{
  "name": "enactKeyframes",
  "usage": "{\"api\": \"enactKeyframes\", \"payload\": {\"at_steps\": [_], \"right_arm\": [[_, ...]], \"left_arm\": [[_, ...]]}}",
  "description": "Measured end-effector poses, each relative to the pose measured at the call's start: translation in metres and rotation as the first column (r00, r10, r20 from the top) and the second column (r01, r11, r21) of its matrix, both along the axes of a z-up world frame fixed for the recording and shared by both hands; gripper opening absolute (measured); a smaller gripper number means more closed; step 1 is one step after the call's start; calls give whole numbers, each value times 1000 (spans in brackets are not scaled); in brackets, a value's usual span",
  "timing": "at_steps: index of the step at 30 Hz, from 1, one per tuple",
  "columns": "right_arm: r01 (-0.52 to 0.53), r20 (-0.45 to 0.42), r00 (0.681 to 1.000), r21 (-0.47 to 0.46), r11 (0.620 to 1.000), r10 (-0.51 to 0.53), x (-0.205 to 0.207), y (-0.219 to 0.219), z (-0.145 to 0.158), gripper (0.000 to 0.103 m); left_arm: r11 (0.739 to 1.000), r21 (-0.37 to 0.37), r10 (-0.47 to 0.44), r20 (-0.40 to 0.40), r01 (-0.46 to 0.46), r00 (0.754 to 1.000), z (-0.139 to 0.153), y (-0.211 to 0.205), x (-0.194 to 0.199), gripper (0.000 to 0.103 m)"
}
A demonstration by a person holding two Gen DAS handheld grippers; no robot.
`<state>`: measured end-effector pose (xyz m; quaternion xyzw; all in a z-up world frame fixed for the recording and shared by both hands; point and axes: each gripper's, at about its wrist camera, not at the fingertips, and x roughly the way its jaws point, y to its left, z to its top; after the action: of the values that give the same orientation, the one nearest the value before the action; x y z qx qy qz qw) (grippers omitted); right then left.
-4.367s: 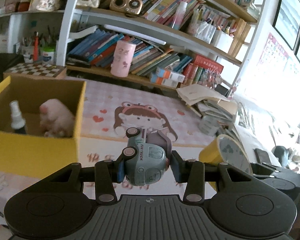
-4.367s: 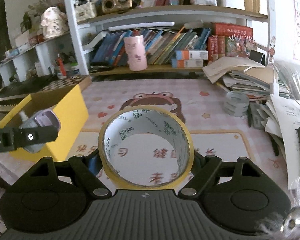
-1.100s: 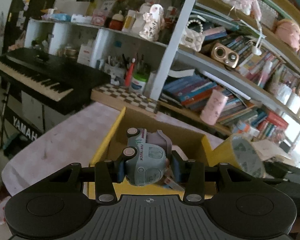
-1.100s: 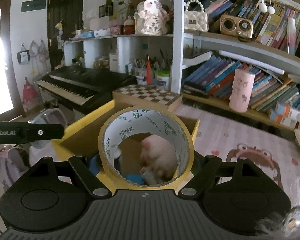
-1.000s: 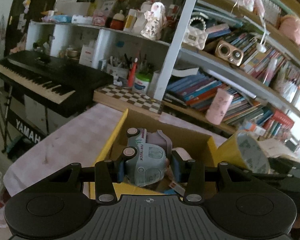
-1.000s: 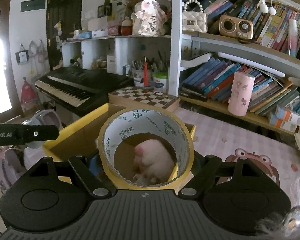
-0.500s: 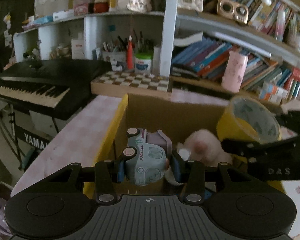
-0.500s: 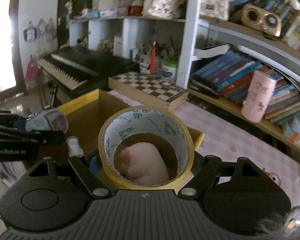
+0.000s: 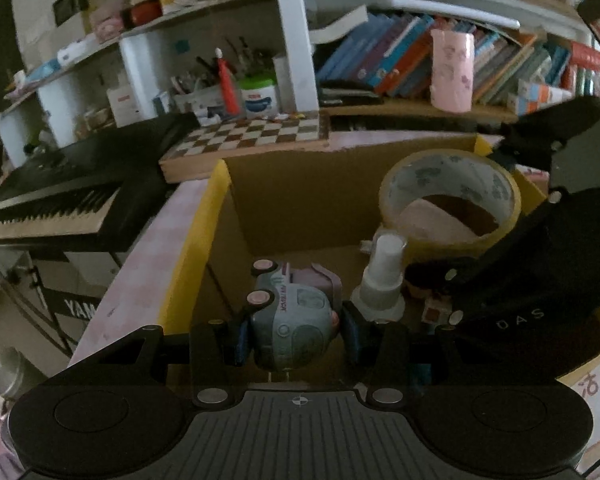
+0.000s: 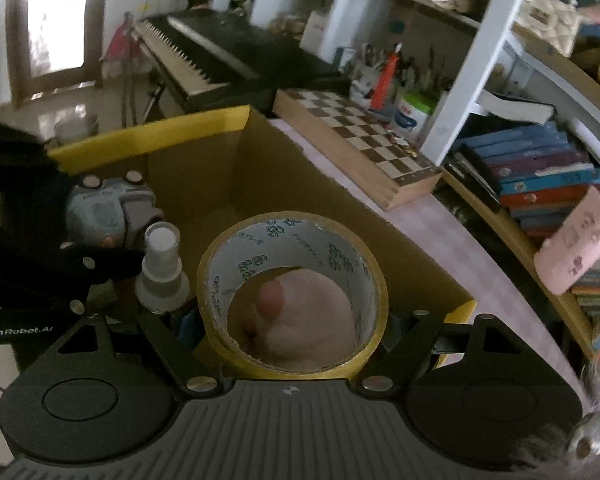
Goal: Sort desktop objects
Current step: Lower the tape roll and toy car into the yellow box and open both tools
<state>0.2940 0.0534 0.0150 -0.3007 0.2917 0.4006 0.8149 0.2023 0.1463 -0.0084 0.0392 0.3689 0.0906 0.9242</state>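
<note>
I am holding the toy truck in the left tongs and the tape roll in the right tongs over the yellow box, aiming to release clear of the spray bottle.

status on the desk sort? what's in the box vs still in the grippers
Done: a pink plush toy and a spray bottle already sit in the yellow cardboard box.
In hand: the left gripper is shut on the toy truck, and the right gripper is shut on the tape roll, both held over the open box.
Left: release both. Other desk items are out of view.
</note>
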Motion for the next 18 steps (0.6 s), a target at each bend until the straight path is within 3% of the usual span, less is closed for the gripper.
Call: {"api": "enactKeyframes", "payload": {"at_steps": [4,11,15,17,18], "right_arm": [[-22,-8,1000,-47,999,21,3,2,-5,80],[-36,-14,999,-85,996,35,2,7,-8,81],[-28,-12,1000,-82,996,27,1,7,-7,81],[-20,2,1000,-74,997,20,-1,5,-6,82],[-13,9,1000,-69,998,14,-3,4,-5,83]], "left_arm": [[997,-70,8,-29,-10,1000,-6,5,3,43],[996,-84,17,-29,-20,999,-8,7,3,46],[995,-98,37,34,-34,999,0,6,-6,55],[994,-106,45,72,-38,996,5,3,-12,64],[994,-92,60,100,-51,993,8,1,-16,73]]}}
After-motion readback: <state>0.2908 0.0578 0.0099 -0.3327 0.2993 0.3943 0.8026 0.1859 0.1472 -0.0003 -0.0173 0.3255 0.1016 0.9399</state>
